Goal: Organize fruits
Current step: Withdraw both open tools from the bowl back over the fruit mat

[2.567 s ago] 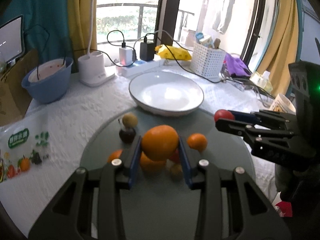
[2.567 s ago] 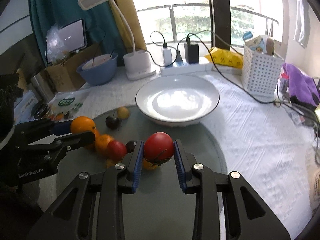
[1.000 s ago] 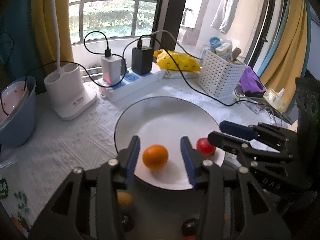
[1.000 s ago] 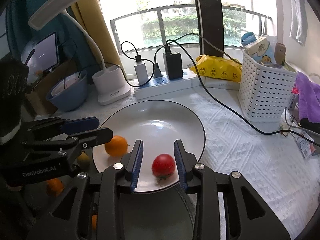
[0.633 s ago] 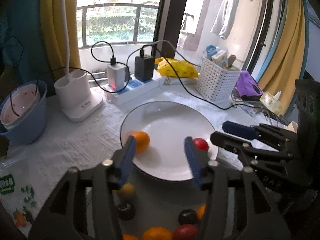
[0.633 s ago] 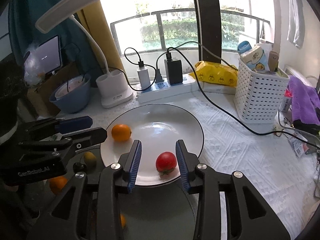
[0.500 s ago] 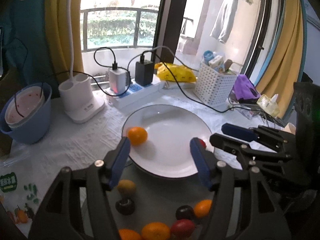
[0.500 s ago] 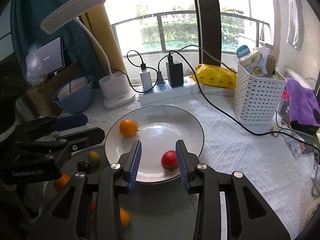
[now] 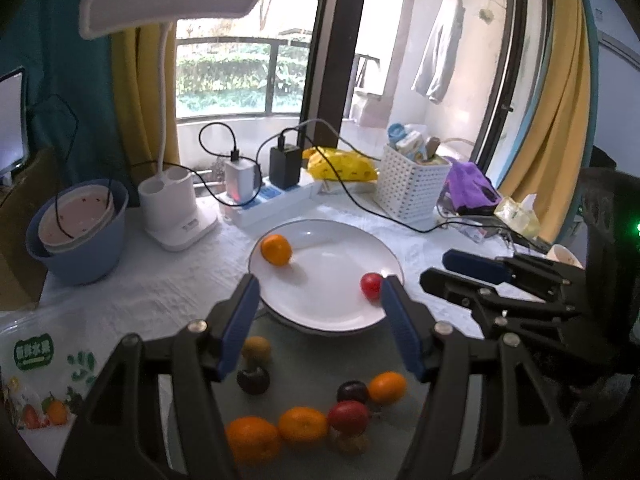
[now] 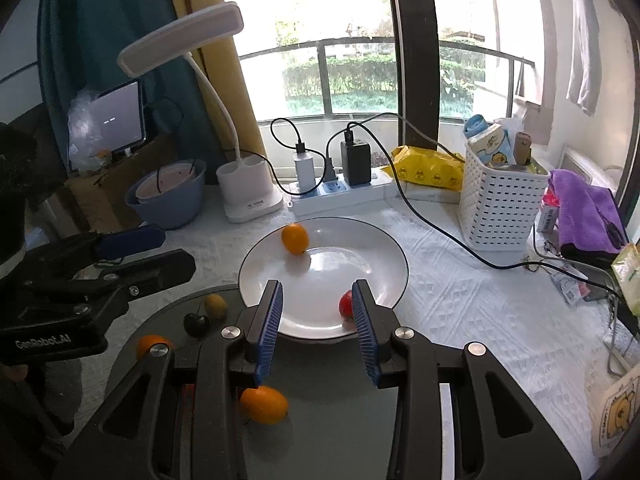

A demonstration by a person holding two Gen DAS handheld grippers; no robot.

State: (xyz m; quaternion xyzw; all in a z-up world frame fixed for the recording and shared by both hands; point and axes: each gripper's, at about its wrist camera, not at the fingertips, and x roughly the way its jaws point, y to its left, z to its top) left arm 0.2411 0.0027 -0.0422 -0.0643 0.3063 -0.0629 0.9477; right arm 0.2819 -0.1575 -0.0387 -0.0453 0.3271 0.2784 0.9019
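With both the left gripper [image 9: 316, 322] and right gripper [image 10: 316, 330] gaping empty, loose fruits [image 9: 304, 424] lie beneath them; beyond, the orange [image 9: 275, 250] and tomato [image 9: 371, 286] could roll off the plate [image 9: 320, 312] if knocked.

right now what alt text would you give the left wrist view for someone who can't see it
A white plate holds an orange at its far left and a red tomato at its right edge, seen between the open left tool. More fruit lies on the grey mat below, and the right tool reaches in from the right.
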